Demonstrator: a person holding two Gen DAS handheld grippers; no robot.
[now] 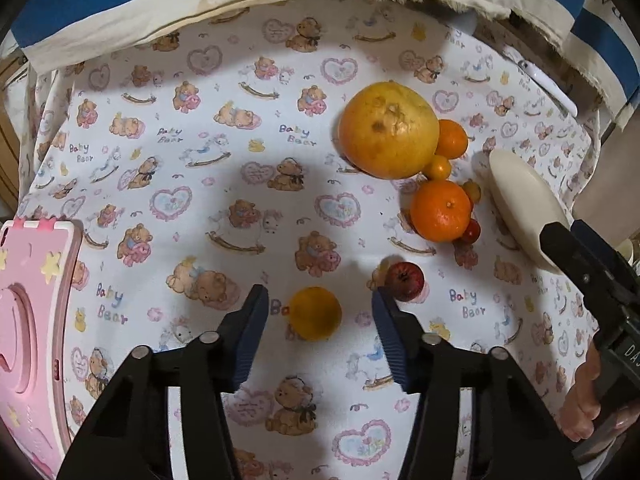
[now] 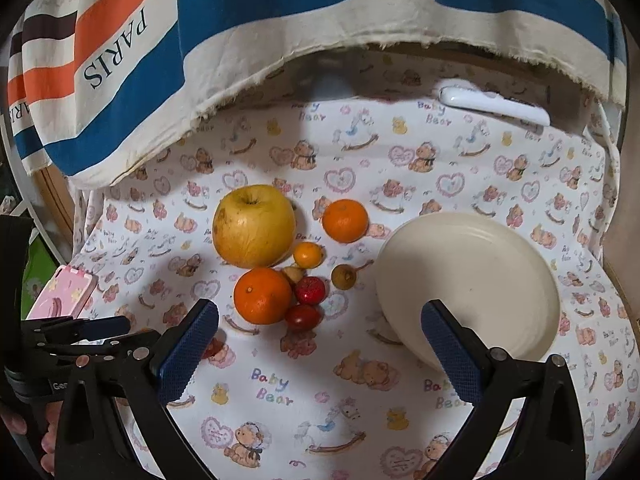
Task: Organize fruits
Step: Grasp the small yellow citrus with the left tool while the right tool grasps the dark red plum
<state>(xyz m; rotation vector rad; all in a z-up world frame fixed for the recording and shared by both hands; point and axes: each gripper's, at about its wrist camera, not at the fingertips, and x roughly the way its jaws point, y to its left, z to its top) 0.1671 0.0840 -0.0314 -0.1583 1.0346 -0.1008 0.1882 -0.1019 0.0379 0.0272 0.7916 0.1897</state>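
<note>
Left tool [image 1: 320, 306] straddles small orange fruit [image 1: 315, 313], pads apart; my closing off-centre could roll it away.

The counter [image 2: 360, 380] has a white cloth with little bears on it. A big yellow apple [image 2: 253, 226], two oranges [image 2: 262, 295], small red fruits [image 2: 310, 290] and a cream plate [image 2: 468, 284] sit on it. A pink case [image 1: 28, 320] lies at one side and a white stick thing [image 2: 494, 106] at the back.
</note>
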